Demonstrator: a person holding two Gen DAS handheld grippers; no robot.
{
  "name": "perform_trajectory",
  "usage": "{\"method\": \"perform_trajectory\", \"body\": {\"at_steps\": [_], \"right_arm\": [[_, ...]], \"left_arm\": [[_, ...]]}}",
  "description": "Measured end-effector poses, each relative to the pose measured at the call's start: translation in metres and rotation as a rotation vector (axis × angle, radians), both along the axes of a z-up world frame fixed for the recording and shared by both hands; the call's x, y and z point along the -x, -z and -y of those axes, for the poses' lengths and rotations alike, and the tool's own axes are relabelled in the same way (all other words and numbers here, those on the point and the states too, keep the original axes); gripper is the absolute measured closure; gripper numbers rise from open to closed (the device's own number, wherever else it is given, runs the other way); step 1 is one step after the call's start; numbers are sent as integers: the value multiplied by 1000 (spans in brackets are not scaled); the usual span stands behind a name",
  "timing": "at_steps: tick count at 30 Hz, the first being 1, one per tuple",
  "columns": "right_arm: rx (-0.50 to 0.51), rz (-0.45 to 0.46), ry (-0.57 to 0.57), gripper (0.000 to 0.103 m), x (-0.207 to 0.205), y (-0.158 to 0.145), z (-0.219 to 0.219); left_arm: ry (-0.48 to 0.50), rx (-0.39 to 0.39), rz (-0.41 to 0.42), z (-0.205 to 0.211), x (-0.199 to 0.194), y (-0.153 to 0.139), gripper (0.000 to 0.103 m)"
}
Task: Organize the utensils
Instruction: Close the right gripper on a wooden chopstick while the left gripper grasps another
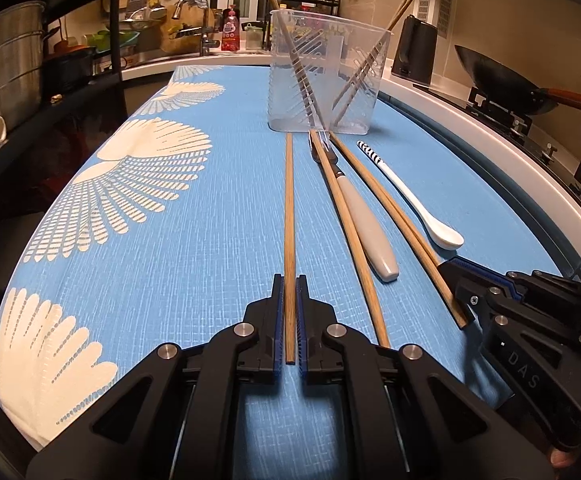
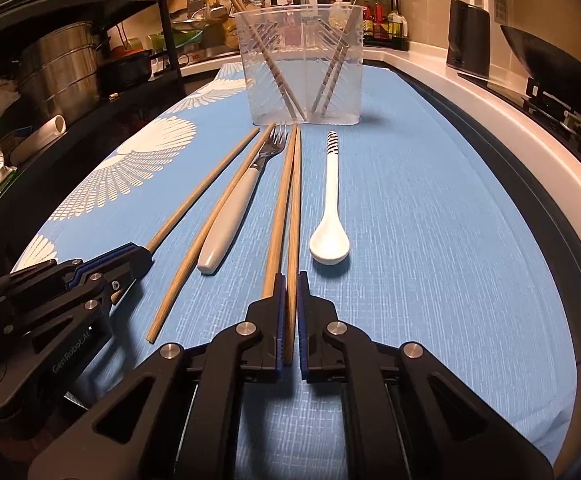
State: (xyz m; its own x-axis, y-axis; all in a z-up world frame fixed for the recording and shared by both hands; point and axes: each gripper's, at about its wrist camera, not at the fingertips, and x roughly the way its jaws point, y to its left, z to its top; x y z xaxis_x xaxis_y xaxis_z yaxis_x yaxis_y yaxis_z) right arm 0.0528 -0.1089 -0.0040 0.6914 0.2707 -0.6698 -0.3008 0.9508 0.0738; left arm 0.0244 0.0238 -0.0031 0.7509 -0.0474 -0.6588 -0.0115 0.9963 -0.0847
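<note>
Your left gripper (image 1: 289,286) is clamped on the near end of a single chopstick (image 1: 289,208) that lies on the blue tablecloth (image 1: 194,240) and points toward the clear plastic container (image 1: 326,80). Your right gripper (image 2: 289,286) is clenched on a chopstick (image 2: 295,200) of a pair lying side by side; its partner (image 2: 280,208) runs just outside the left finger. Between the two held sticks lie another loose chopstick (image 2: 206,232) and a fork with a pale handle (image 2: 230,216), touching along their length. A white spoon with a striped handle (image 2: 330,208) rests just right of the pair, bowl toward you. Four chopsticks already stand crossed in the container. The left gripper's body reads "GenRobot.AI" in the right wrist view, and the right gripper's shows "DAS" in the left wrist view. Labels on the far bottles are too small to read.
</note>
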Motion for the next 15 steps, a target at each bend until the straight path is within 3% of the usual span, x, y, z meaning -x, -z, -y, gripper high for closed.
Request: {"method": "perform_trajectory", "body": {"at_steps": [15], "right_arm": [[37,38,12,96,4,1,-6]], "left_arm": [[-1,-3,14,3,-1,1,97]]}}
